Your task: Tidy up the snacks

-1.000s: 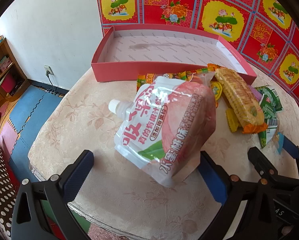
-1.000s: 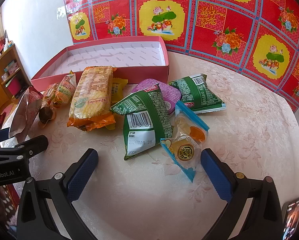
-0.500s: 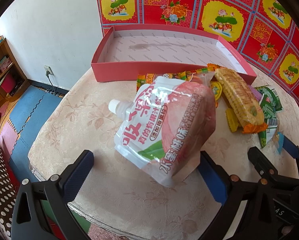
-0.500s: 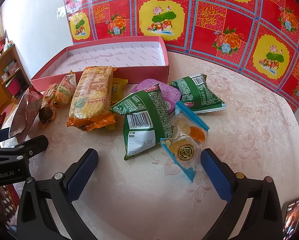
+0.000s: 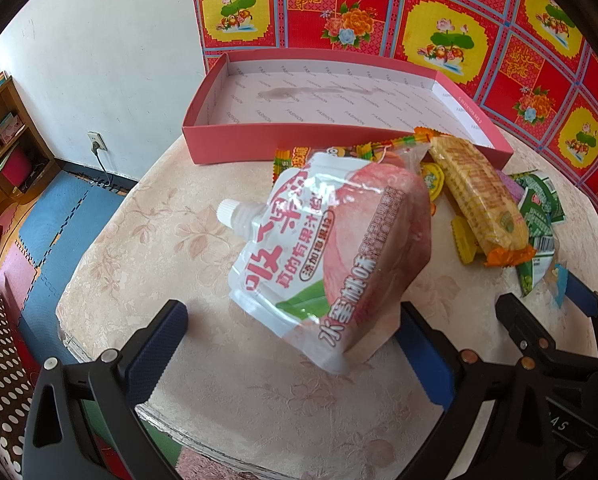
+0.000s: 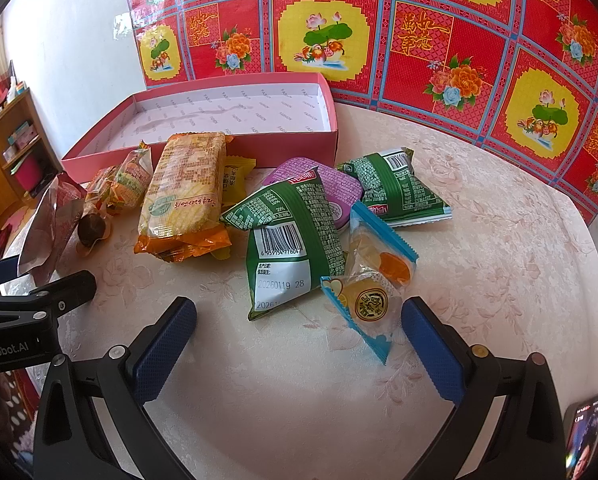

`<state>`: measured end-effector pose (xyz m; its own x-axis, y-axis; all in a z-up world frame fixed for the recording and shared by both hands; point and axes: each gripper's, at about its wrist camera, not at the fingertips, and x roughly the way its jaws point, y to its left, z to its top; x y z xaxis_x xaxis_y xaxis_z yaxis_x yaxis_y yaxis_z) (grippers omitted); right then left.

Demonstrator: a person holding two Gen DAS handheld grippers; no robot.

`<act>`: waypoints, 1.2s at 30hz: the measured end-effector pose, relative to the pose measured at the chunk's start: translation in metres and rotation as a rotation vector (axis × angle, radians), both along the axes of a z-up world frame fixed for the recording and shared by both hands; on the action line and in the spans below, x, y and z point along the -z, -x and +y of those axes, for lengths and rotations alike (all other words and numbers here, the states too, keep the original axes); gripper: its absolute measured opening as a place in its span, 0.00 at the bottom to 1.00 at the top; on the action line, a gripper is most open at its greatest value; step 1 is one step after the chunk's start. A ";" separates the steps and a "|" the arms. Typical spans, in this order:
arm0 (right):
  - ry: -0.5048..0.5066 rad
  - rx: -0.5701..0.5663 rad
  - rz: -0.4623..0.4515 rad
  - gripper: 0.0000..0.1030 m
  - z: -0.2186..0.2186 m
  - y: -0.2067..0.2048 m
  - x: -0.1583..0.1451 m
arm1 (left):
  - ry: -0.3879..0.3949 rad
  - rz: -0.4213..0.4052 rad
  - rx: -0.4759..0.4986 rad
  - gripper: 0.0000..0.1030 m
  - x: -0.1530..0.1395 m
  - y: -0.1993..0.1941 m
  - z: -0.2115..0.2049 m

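Note:
A pink-and-white peach jelly pouch [image 5: 331, 256] with a white spout lies on the table between the jaws of my open left gripper [image 5: 291, 344]. An empty pink box [image 5: 339, 96] stands behind it. My right gripper [image 6: 299, 336] is open and empty, just short of a green snack packet [image 6: 291, 248] and a blue-edged clear candy packet [image 6: 373, 284]. An orange biscuit pack [image 6: 187, 192], a second green packet [image 6: 399, 188], a purple tin [image 6: 339, 188] and small yellow sweets [image 6: 235, 176] lie in a heap in front of the pink box [image 6: 235, 112].
The round table [image 6: 479, 240] has a beige floral cloth and its left edge drops to blue floor mats [image 5: 51, 220]. A red and yellow patterned sheet [image 6: 459, 40] covers the wall behind. A wooden shelf [image 5: 7, 140] stands far left. The left gripper's body [image 6: 27, 320] shows in the right wrist view.

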<state>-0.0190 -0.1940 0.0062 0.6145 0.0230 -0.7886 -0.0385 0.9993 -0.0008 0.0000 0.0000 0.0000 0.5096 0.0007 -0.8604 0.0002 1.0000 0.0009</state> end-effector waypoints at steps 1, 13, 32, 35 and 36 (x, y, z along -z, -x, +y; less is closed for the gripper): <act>0.000 0.000 0.000 1.00 0.000 0.000 0.000 | 0.000 0.000 0.000 1.00 0.000 0.000 0.000; 0.000 0.000 0.000 1.00 0.000 0.000 0.000 | 0.001 0.000 -0.001 1.00 0.000 0.000 0.000; 0.001 0.000 0.000 1.00 0.000 0.000 0.000 | -0.001 0.004 0.014 1.00 -0.003 0.001 -0.001; 0.000 0.000 0.001 1.00 0.000 0.000 -0.001 | 0.001 0.009 0.025 1.00 -0.002 0.001 -0.005; 0.000 -0.001 0.002 1.00 0.000 -0.001 -0.001 | 0.002 0.010 0.029 0.99 -0.001 -0.001 -0.004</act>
<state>-0.0185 -0.1938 0.0069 0.6130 0.0235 -0.7898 -0.0398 0.9992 -0.0012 0.0007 -0.0041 0.0012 0.5011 -0.0153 -0.8652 0.0287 0.9996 -0.0010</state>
